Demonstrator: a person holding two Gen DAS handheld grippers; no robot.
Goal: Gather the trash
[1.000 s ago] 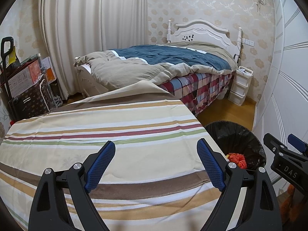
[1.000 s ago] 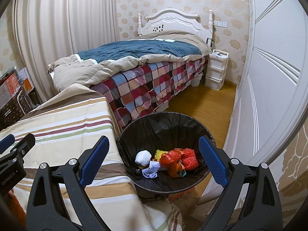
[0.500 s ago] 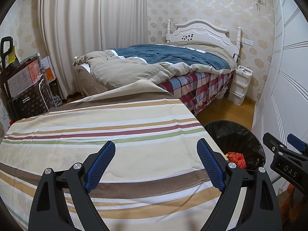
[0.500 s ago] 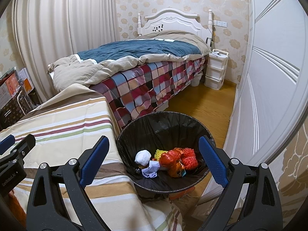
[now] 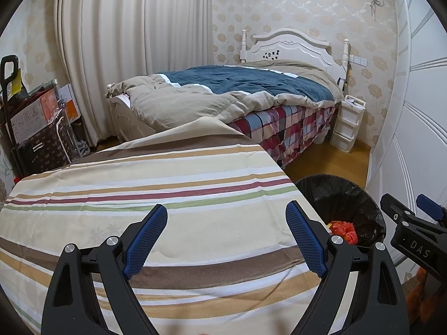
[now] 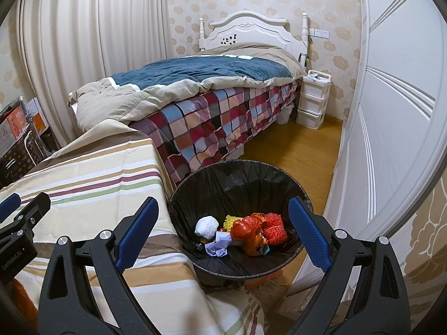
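1. Left tongs (image 5: pixel 226 237) spread wide, empty, over striped-cloth surface (image 5: pixel 167 184).
2. Right tongs (image 6: pixel 223 231) spread wide, empty, above round black-lined bin (image 6: pixel 296 265).
3. Trash – white wad (image 6: pixel 206 226), red/orange wrappers (image 6: pixel 251 234) – lies in bin, beside surface.

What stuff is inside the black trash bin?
In the trash bin: a white paper ball, crumpled pale paper, orange-red wrappers and something yellow. Anything beneath that pile is hidden.

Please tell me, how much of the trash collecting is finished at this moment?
It looks nearly or fully done. Several pieces of trash already lie in the black-lined bin. Both the left tool and the right tool are open and hold nothing. No trash shows on the striped cloth, so probably nothing is left.
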